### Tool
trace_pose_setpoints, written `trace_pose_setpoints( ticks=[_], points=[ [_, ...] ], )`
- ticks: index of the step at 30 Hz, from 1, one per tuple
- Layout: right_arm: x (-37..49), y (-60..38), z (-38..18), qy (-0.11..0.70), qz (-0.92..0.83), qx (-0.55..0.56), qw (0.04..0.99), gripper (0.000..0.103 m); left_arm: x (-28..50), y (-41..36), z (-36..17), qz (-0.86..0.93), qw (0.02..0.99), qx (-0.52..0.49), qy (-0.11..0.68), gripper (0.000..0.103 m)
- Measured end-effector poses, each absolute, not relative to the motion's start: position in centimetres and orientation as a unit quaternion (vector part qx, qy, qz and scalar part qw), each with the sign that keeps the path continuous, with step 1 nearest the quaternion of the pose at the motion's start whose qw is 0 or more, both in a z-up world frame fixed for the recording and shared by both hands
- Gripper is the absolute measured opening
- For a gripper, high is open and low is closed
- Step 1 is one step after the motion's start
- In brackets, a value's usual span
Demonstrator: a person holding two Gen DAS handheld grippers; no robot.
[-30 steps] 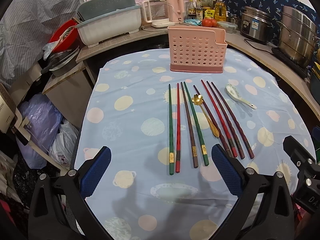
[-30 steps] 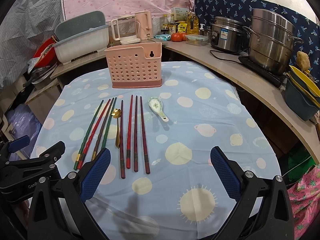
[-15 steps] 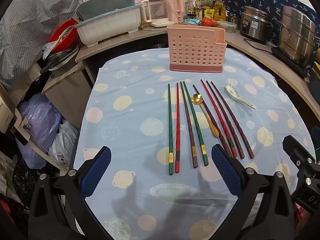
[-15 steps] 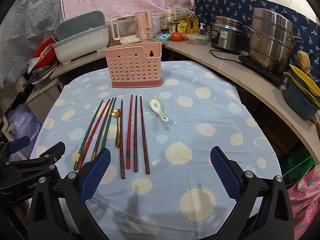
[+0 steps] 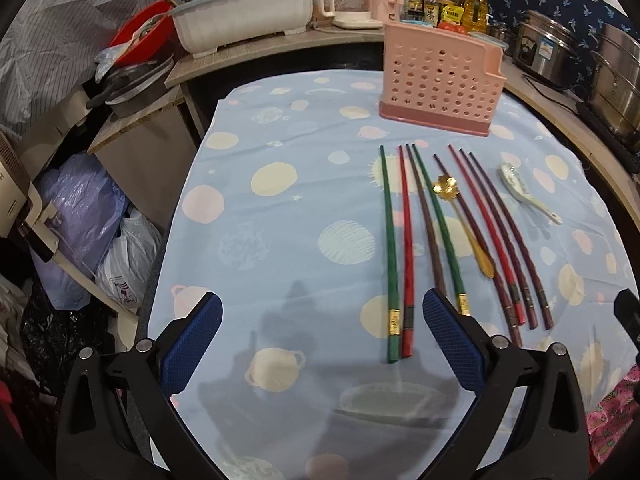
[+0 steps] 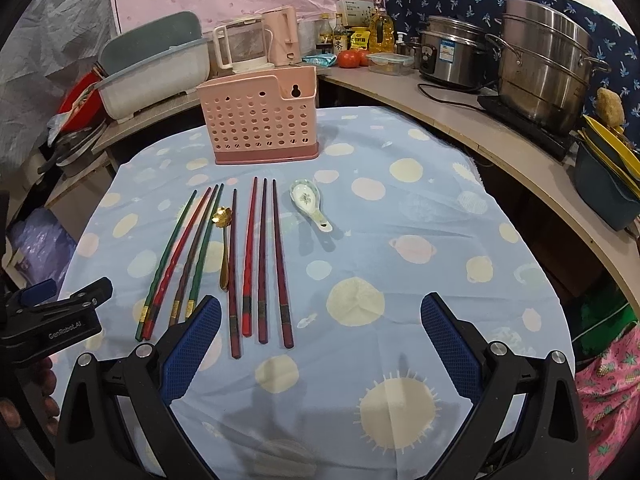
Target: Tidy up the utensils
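Chopsticks point(image 5: 404, 248) lie in a row on the desk point(image 5: 280, 264), which has a blue cloth with pale dots. There are eight of them, green, red, brown and dark red, all side by side and pointing away from the claws.

A gold spoon point(image 5: 464, 224) lies in the middle of the row, between the sticks. A white spoon point(image 5: 524, 192) lies alone, past the last stick on the right.

A pink basket point(image 5: 440, 80) with round holes stands upright beyond the far tips of the sticks. It is apart from them.

The left claw point(image 5: 322, 342) is wide apart and holds nothing. It hangs over the desk at the near ends of the sticks. The green stick and the red stick on the left end of the row show between its fingers, near the right finger. The rest of the row is to its right.

The right claw point(image 6: 320, 342) is wide apart too and holds nothing. The dark red sticks point(image 6: 264, 264) end between its fingers, by the left finger. The basket point(image 6: 260, 120) is ahead of it and a bit left.
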State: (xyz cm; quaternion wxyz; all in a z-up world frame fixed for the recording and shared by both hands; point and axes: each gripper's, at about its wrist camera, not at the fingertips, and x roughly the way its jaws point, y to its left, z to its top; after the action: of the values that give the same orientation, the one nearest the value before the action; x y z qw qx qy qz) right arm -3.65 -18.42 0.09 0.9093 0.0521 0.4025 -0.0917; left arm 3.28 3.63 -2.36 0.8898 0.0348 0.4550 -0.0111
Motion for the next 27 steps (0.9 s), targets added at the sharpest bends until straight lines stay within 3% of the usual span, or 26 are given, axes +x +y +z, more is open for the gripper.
trace_pose_setpoints(
  ticks=[9,16,27],
  points=[
    [-1.8,-18.3,-1.0,0.419,-0.086,0.049,0.902,0.096,5.7,3.4,-5.1,-0.031,0.873,0.035,0.486,0.089],
    [-0.9,-18.1,-1.6,0.429,-0.083,0.047,0.898,0.096,7.2,3.4,-6.8,-0.042,0.860,0.030,0.508,0.076],
    [-0.1,-18.0,-2.2,0.439,-0.080,0.047,0.894,0.096,7.7,2.7,-7.6,-0.054,0.854,0.039,0.516,0.076]
  ],
)
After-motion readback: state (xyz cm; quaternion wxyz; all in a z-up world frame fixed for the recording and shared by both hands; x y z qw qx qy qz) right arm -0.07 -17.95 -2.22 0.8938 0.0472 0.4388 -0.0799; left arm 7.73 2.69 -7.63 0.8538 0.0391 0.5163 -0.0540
